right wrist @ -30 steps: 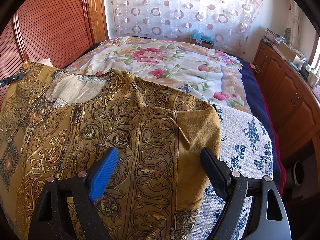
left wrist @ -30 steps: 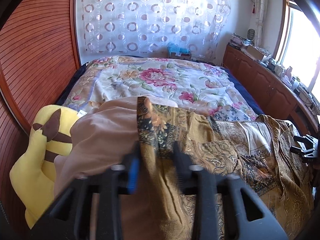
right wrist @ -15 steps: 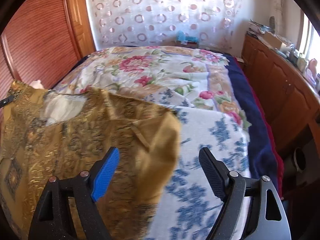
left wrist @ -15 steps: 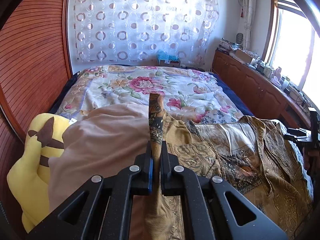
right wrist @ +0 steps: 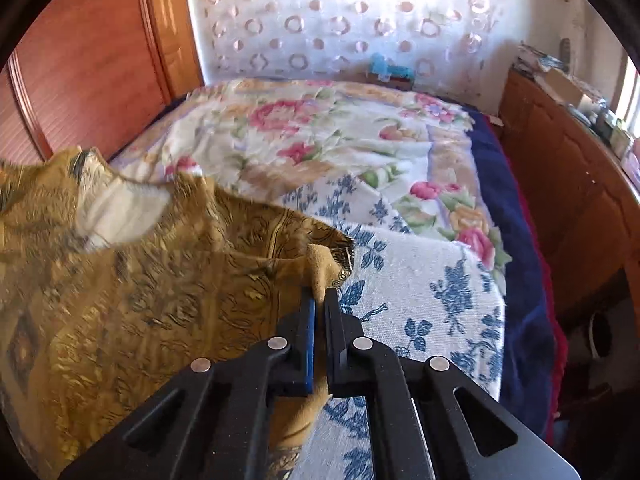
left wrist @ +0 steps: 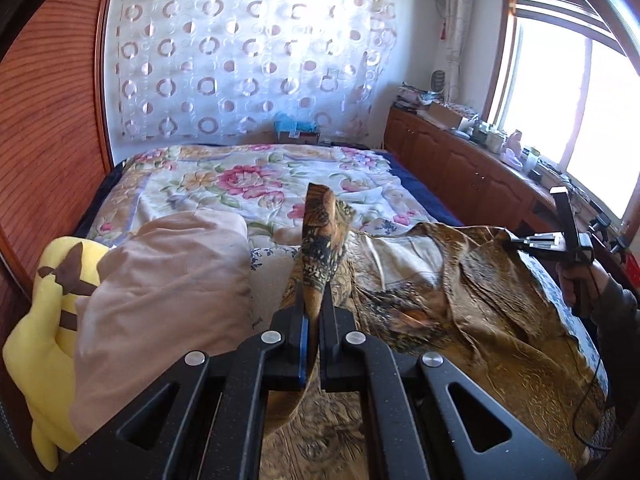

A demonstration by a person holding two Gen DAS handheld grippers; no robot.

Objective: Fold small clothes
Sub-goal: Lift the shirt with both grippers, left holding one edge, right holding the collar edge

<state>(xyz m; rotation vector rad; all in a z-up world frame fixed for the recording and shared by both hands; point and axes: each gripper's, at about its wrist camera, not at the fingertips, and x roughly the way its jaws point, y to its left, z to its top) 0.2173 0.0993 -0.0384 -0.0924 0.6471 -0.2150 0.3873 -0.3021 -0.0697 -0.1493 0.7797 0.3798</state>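
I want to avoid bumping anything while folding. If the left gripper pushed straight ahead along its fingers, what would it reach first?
The left gripper, shut on the gold patterned garment, points over the floral bedspread. Probably that bedspread comes first; depth is unclear.

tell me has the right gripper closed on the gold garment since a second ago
Yes. The right gripper stood open over the gold patterned garment; now it is shut on the garment's right edge, beside the blue-flowered cloth.

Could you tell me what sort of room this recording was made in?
Most likely a home bedroom: a bed under a floral quilt, a yellow plush toy beside a pillow, and a curtained wall behind, with wooden cabinets along the window.
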